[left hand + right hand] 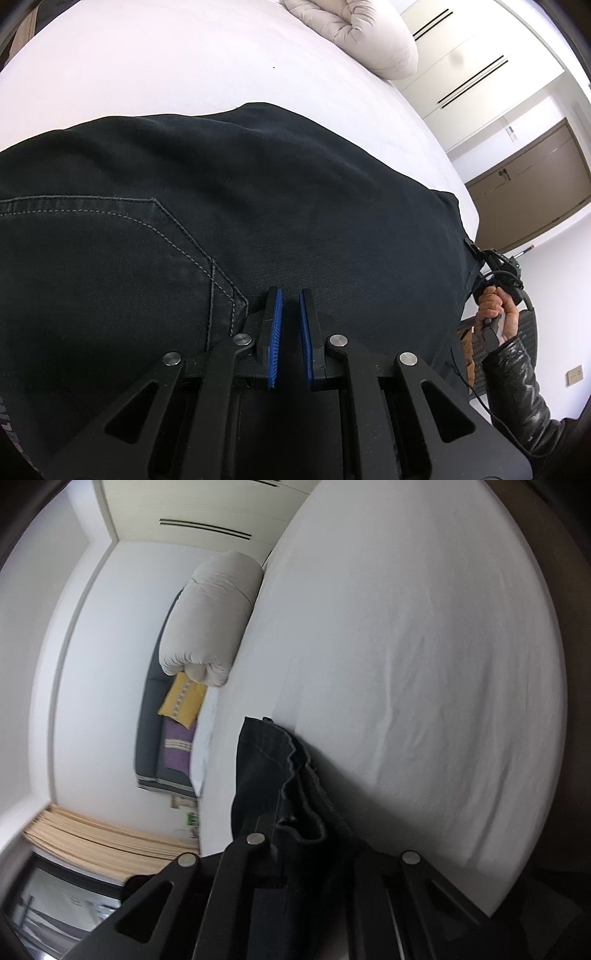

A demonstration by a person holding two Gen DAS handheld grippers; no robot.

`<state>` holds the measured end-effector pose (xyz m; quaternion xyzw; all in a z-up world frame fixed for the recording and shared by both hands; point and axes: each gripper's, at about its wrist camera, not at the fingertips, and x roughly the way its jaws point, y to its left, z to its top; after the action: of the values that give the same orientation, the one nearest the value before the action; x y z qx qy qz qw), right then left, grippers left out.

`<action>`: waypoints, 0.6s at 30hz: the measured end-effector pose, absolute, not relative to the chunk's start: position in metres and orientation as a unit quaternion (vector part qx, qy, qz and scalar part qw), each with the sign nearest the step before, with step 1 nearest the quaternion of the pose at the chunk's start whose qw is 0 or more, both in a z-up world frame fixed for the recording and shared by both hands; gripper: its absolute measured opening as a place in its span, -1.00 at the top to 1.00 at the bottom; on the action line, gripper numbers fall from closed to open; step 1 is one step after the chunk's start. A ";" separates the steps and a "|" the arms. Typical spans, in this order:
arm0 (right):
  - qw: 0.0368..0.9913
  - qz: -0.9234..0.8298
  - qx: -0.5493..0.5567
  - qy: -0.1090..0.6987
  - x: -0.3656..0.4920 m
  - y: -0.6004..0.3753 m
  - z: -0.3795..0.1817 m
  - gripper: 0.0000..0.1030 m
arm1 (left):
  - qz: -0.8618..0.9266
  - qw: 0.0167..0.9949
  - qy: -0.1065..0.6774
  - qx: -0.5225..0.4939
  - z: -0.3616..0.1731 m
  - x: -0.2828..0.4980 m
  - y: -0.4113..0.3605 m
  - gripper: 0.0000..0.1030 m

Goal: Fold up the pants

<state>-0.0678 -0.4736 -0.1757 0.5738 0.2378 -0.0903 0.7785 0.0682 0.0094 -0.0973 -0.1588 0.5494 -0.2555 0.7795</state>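
Gripping the hem of the pants, the right gripper has its jaws clamped on cloth; the left gripper is closed, empty, over pants on the bed. Lift evenly, keeping edges aligned.

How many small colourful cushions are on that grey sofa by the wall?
2. A yellow cushion sits just below the rolled white duvet, and a purple cushion beside it. The duvet may hide more.
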 end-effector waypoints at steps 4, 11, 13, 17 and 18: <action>0.797 -0.112 0.533 0.261 -0.060 -0.466 -0.156 0.84 | -0.257 0.777 0.550 -0.168 -0.099 0.068 0.011 0.82; 0.882 -0.077 0.326 0.330 -0.031 -0.373 -0.077 0.85 | -0.261 0.771 0.547 -0.196 -0.102 0.071 0.012 0.81; 0.905 -0.042 0.229 0.357 -0.022 -0.315 -0.060 0.85 | -0.259 0.768 0.549 -0.202 -0.101 0.072 0.012 0.81; 0.909 0.021 0.022 0.416 -0.011 -0.197 -0.073 0.85 | -0.263 0.761 0.550 -0.221 -0.098 0.074 0.012 0.64; 0.901 0.030 -0.012 0.432 -0.008 -0.175 -0.088 0.85 | -0.266 0.758 0.549 -0.229 -0.098 0.075 0.012 0.58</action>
<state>-0.0081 -0.1747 -0.0879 -0.0124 0.4322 0.0300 0.9012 0.0747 0.0121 -0.0983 -0.2294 0.5494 -0.2656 0.7583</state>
